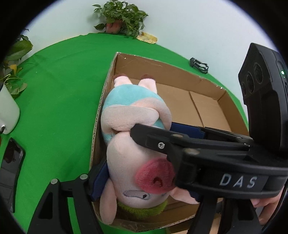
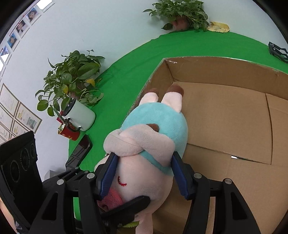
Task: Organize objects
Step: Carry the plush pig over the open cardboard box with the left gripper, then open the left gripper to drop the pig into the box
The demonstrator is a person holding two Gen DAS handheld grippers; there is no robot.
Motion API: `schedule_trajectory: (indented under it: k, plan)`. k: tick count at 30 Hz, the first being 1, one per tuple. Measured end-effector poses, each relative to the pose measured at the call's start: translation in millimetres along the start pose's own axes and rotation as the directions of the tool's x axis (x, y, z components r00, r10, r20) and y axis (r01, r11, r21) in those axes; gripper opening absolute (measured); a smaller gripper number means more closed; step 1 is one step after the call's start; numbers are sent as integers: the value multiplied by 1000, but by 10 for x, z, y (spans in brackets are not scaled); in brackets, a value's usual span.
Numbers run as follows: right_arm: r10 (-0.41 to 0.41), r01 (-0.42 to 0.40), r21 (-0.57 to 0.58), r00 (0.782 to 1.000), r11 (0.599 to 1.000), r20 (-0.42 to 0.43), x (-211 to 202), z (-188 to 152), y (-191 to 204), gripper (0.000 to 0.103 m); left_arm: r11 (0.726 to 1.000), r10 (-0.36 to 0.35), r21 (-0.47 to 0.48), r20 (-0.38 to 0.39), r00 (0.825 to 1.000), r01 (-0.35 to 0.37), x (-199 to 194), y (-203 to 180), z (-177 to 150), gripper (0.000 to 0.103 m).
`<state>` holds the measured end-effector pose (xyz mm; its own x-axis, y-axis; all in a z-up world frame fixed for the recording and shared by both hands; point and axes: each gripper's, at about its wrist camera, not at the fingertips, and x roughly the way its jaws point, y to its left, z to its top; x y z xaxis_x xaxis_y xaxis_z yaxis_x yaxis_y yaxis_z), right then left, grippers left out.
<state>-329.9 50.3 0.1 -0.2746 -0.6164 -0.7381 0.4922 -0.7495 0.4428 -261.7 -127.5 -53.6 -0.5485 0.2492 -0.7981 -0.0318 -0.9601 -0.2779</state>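
Right gripper [image 2: 144,177] clamped the plush pig [image 2: 144,144] across its head, one blue pad [image 2: 108,176] on each side, the fabric dented under both. My left gripper [image 1: 142,169] stood wider around the same head from below; its left blue pad [image 1: 98,181] lay against the pig's cheek, but its right finger was hidden behind the other tool, so I could not tell whether that side pressed. White letters "DAS" [image 1: 237,180] read on the black body of the right gripper where it crossed the left wrist view; no other writing was legible, the framed sheets [image 2: 21,115] and portrait photos [image 2: 19,27] on the wall being too small to read.

Count: one pig, one cardboard box [image 2: 225,115], two potted plants [image 2: 72,79] [image 2: 181,12], one white mug [image 2: 81,115], one red mug [image 2: 69,133], one dark phone [image 2: 79,153], one black clip-like part [image 2: 278,51] at the far right edge of the green tabletop [image 2: 126,68].

Pig lay on its back, long axis running from me toward the box's far left corner: feet pointed away, head and red snout [image 1: 154,176] nearest me. It sat along the left wall inside the open box, feet near the far left corner. Mugs and phone stood outside the box, by the tabletop's left edge.
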Motion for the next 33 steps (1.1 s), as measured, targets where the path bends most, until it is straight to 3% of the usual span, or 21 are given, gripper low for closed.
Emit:
schedule_trajectory:
  k: [5,8,11,13,16,17,19,20,23,24,25,26,28,29,31,33]
  plan:
    - [-13,13,-10,1000,1000,13,42,-59,29,68,995,82,59,-20,996,-81,-76,-123,-31,79]
    - [3,-4,33,1000,999,28,-46,-69,-9,69,986,136,99,19,991,-137,-318,-195,-142,81]
    - [-8,2,57,993,998,122,-376,-73,14,85,973,188,121,69,980,-196,-581,-230,-247,82]
    - [-51,40,56,975,998,214,-718,-115,70,103,973,186,118,92,978,-196,-681,-228,-259,82]
    - [-97,77,78,951,994,293,-1164,-275,105,103,977,174,89,172,970,-192,-956,-235,-357,82]
    - [-132,112,81,943,990,306,-1312,-352,117,103,975,183,88,213,960,-205,-1106,-264,-443,82]
    - [-227,212,82,914,974,336,-1602,-584,134,103,962,207,100,333,920,-253,-1370,-376,-524,82]
    - [-256,242,85,902,967,347,-1721,-700,123,103,949,226,106,426,876,-296,-1610,-490,-686,82]
    - [-358,340,116,844,933,399,-2191,-1185,78,103,925,231,126,563,793,-359,-1970,-738,-927,92]
    - [-368,348,125,836,929,406,-2333,-1318,24,103,920,232,121,598,768,-372,-2095,-824,-1032,97]
    - [-376,354,133,828,926,415,-2496,-1492,9,103,921,226,119,610,759,-370,-2160,-872,-1069,100]
    - [-380,359,132,823,924,422,-2600,-1615,7,103,926,213,121,613,761,-357,-2243,-912,-1138,103]
    - [-392,386,106,812,916,432,-2805,-1872,54,103,945,156,147,586,795,-294,-2321,-974,-1242,103]
    - [-395,406,70,813,911,427,-2868,-1999,103,103,955,113,169,556,823,-246,-2329,-1003,-1297,103]
    - [-413,448,2,824,894,389,-2931,-2240,187,103,961,76,190,511,856,-199,-2308,-1036,-1360,103]
    - [-406,443,-20,837,896,366,-2981,-2466,215,103,968,24,216,435,900,-131,-2246,-1033,-1444,103]
